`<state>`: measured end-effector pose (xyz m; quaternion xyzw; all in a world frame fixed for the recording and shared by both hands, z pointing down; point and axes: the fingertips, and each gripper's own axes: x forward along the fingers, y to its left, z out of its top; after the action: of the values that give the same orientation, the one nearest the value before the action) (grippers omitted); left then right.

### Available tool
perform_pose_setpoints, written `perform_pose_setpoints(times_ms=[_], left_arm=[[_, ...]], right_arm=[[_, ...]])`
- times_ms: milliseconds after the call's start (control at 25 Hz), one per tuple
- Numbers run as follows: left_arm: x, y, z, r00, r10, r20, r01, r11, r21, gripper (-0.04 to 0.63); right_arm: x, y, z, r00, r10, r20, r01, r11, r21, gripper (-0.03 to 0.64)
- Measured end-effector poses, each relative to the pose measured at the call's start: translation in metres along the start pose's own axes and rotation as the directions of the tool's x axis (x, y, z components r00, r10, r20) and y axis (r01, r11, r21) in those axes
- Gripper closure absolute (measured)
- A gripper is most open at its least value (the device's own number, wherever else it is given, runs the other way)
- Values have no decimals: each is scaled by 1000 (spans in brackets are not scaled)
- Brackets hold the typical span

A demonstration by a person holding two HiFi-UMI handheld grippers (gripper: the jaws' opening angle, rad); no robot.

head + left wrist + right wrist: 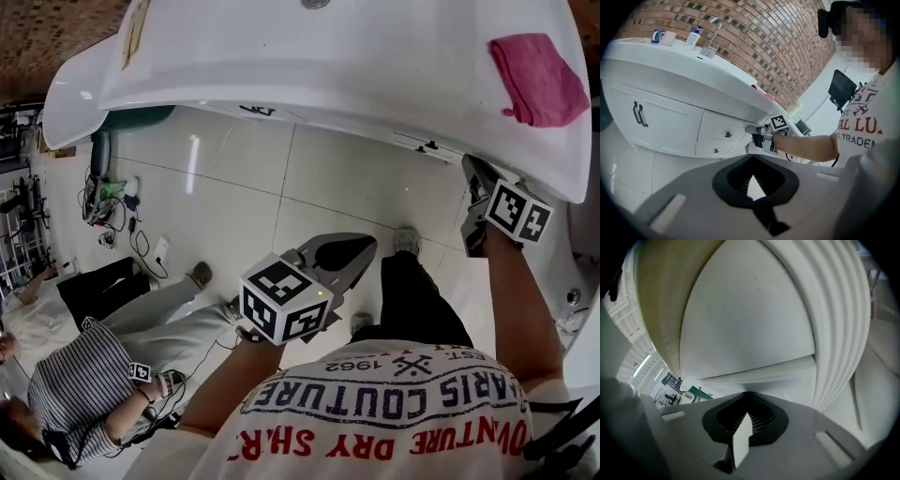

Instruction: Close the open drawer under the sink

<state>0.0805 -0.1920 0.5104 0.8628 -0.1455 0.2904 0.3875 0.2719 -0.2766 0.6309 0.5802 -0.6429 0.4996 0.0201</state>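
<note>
Drawer front (pixel 719 132), left gripper view only

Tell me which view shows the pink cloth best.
The head view: the pink cloth lies in full sight on the sink. The left gripper view catches only a pink sliver; the right gripper view shows none.

Bright, even indoor light. Long glare streak on floor tiles (pixel 193 161); white sink (pixel 309 66) near blown out, soft shadow under it. Both gripper views fisheye: black vignetted corners, bowed lines, close foreground soft. Head view sharp, edges bent.
</note>
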Motion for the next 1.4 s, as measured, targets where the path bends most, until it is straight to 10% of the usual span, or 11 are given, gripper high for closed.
perform_pose_setpoints(times_ms=[840, 1400], left_arm=[[-28, -12, -7, 999, -19, 38, 19, 1000, 9, 598], [-132, -111, -57, 982, -36, 185, 2, 983, 183, 598]], right_arm=[[-54, 38, -49, 988, 62, -142, -79, 989, -123, 611], [-231, 238, -140, 931, 323, -171, -366, 824, -432, 611]])
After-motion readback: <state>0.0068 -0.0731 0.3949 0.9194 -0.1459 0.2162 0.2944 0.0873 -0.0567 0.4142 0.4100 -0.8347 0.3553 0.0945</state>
